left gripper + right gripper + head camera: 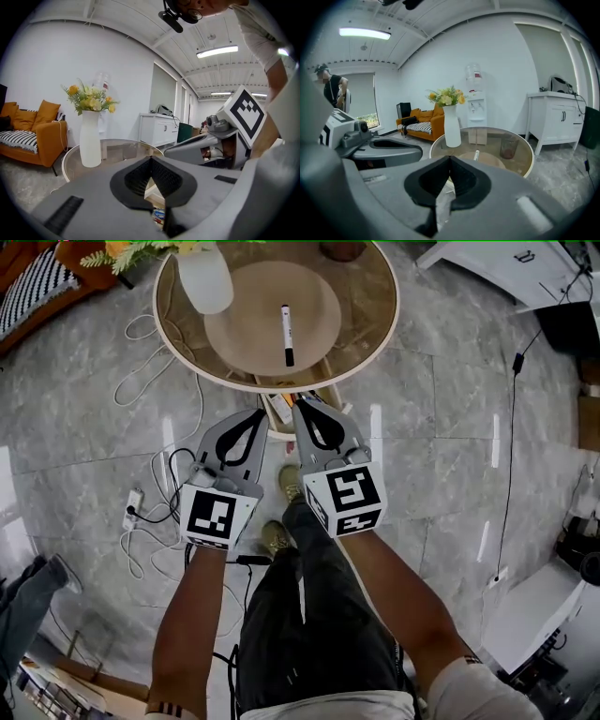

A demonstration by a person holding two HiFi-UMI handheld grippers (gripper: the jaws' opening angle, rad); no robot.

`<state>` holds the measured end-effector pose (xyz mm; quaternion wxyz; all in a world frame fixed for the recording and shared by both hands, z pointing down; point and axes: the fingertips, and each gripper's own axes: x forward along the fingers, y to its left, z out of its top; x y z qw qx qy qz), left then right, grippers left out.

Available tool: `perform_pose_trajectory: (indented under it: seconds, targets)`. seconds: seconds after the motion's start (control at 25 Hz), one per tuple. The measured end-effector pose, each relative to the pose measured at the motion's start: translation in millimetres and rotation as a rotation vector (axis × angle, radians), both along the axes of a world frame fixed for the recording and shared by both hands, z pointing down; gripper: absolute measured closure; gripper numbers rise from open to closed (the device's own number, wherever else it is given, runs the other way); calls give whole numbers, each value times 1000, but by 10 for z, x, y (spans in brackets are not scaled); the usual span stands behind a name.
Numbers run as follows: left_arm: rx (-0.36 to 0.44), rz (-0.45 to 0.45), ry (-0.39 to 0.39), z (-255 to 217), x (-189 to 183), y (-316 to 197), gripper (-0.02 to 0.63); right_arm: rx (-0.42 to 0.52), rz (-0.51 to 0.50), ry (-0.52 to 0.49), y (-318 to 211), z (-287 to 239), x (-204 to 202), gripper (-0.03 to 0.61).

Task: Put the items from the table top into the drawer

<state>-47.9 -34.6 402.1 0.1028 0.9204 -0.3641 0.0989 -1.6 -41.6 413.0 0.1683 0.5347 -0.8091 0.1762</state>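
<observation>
I have both tools raised in front of the round glass worktop (371,298), and neither one is carrying anything. The left gripper (262,414) has its jaws drawn together, tips meeting with nothing between them. The right gripper (298,402) is the same, closed and empty. They sit side by side just off the near edge of the worktop, above the drawer (277,427). The drawer stands open under that edge, with a few colourful bits already inside.

The thing left to move looks like the marker (287,334) — a white pen with a dark cap, lying flat near the middle of the worktop with its cap end towards me. A white vase (206,279) of flowers stands near the far-left edge, well apart from the pen. I doubt the vase is meant for the drawer.

So I judge this as the gap between drops, ready for the next pick. The next move calls for opening the right jaws, reaching over the near edge, and coming down across the pen's barrel rather than along it. The pen is thin and round on smooth glass, so it may roll away if one jaw touches first.
</observation>
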Motion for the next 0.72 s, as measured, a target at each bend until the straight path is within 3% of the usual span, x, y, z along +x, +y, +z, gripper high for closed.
perform_pose_trajectory:
  seconds: [0.28,0.72]
  targets:
    - [-4,-31,-2,77,-20,-417,614,-52,20,56,-474,224,23,575]
    - [-39,-62,-18,292,21,-907,614,-198,15,115,-1135,718,116,505]
